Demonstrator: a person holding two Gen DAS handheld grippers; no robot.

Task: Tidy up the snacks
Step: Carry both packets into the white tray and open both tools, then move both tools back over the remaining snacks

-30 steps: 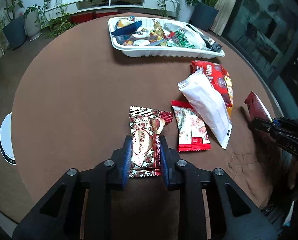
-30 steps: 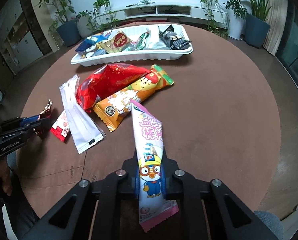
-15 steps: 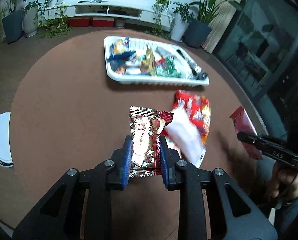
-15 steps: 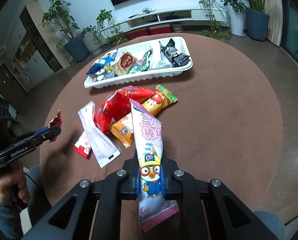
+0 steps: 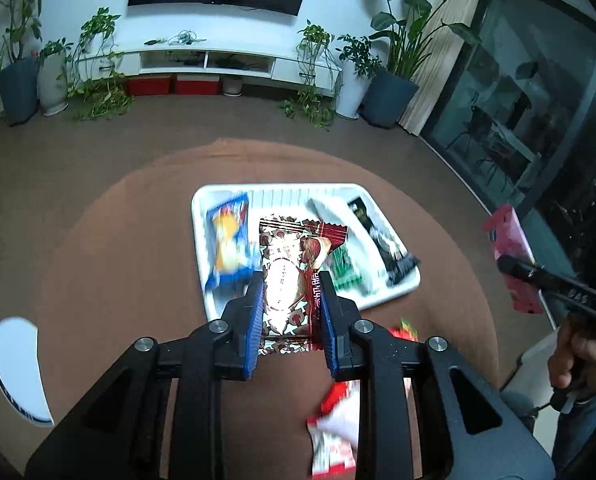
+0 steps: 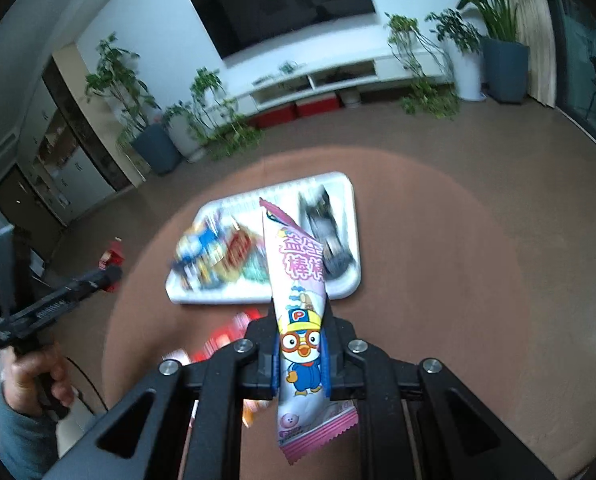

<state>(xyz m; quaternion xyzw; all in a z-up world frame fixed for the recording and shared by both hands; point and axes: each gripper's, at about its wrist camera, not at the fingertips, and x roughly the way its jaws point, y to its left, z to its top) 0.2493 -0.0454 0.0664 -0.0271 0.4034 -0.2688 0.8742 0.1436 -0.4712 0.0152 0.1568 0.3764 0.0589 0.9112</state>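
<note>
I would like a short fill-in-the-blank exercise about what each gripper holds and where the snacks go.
1. The left gripper is shut on a brown and ____ packet.
2. The right gripper is shut on a ____ packet with a cartoon penguin.
3. The white ____ on the round table already holds several snacks.

Missing words: red; pink; tray

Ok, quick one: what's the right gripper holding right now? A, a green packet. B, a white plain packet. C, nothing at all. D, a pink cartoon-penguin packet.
D: in the right wrist view the right gripper is shut on the pink cartoon-penguin packet, which pokes up in front of the white tray.
</note>
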